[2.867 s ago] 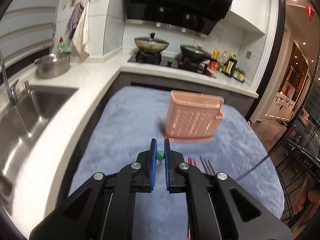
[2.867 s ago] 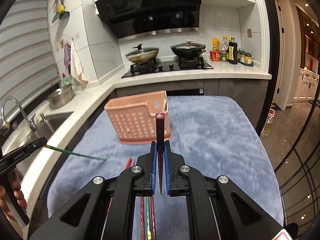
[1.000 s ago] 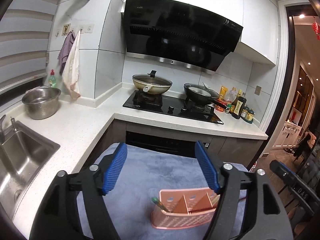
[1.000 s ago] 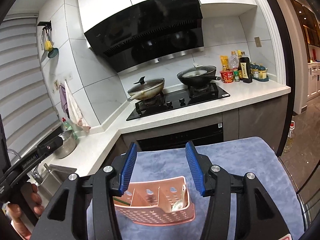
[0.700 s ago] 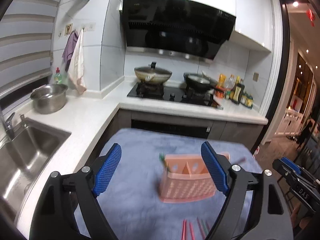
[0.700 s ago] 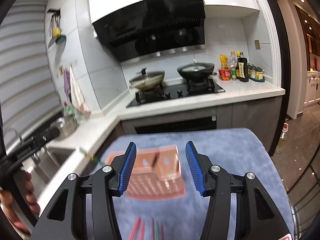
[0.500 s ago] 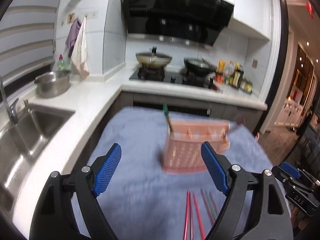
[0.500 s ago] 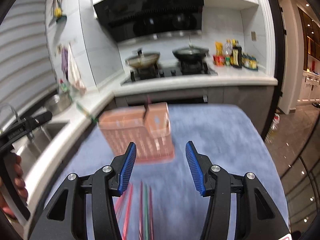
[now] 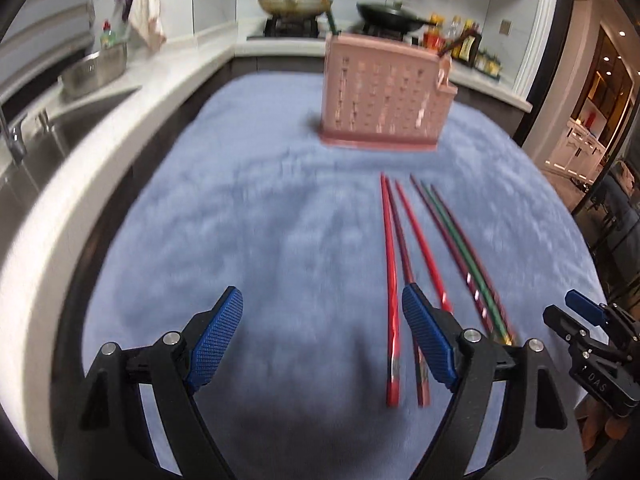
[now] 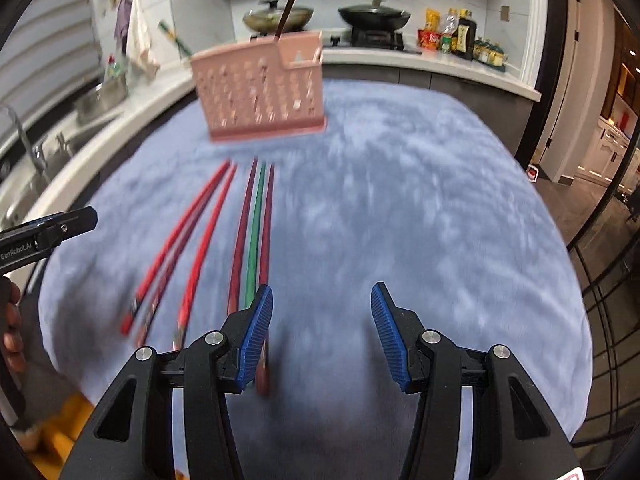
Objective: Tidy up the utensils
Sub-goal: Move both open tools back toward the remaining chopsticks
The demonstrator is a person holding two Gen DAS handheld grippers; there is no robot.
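A pink slotted utensil holder (image 9: pixel 385 92) stands at the far side of a blue cloth (image 9: pixel 240 220); it also shows in the right wrist view (image 10: pixel 260 92). A green chopstick (image 9: pixel 326 4) and a dark red one (image 10: pixel 285 14) stick out of it. Several red, dark red and green chopsticks (image 9: pixel 416 248) lie in a row on the cloth, also seen in the right wrist view (image 10: pixel 224 240). My left gripper (image 9: pixel 320 340) is open and empty, low over the cloth left of them. My right gripper (image 10: pixel 320 340) is open and empty, just right of them.
A white counter with a sink (image 9: pixel 48 136) and a steel pot (image 9: pixel 94 72) runs along the left. A stove with pans (image 10: pixel 328 16) and bottles (image 10: pixel 460 40) is behind the holder. The cloth's right edge drops to the floor (image 10: pixel 580 208).
Both grippers let go of their chopsticks into the holder, opened, then dropped back and down toward the chopsticks on the cloth.
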